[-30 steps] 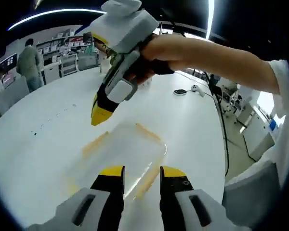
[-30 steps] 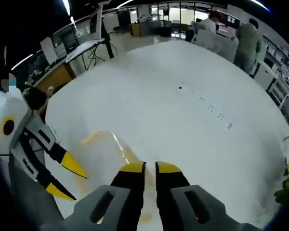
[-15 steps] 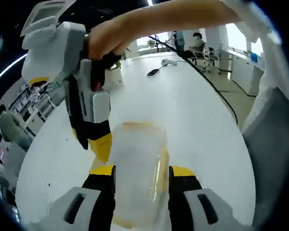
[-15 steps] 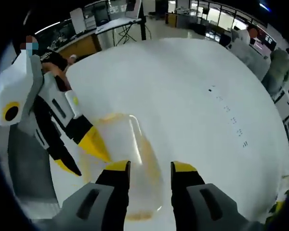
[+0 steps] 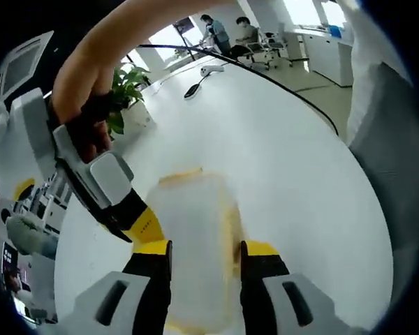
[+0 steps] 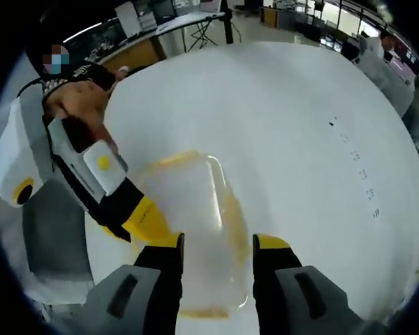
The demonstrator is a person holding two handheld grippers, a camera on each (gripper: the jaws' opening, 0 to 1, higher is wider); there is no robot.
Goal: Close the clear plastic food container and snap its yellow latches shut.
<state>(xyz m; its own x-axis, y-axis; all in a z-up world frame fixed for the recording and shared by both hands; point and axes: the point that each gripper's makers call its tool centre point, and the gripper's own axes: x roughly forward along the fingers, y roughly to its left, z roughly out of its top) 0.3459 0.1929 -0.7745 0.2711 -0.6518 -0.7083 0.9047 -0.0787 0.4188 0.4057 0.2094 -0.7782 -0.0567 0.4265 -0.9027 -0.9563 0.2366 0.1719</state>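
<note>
The clear plastic container (image 5: 195,223) lies on the white table (image 5: 293,160), with yellow latches (image 5: 234,234) along its sides and far end. My left gripper (image 5: 206,250) is open, one jaw on each side of the container's near end. From the left of this view the right gripper (image 5: 141,225) comes in, held in a hand, with its yellow tip at the container's left edge. In the right gripper view the container (image 6: 188,209) runs between the jaws of my open right gripper (image 6: 216,244). The left gripper (image 6: 145,220) touches its left side there.
A potted plant (image 5: 126,80), a dark handset (image 5: 194,89) and a black cable (image 5: 279,80) lie on the far part of the table. Small black marks (image 6: 349,139) dot the table to the right. Desks and people stand beyond the table's edge.
My right gripper's jaws have opened from nearly shut to wide. Both grippers have come in over the container, which now lies between each pair of jaws.
</note>
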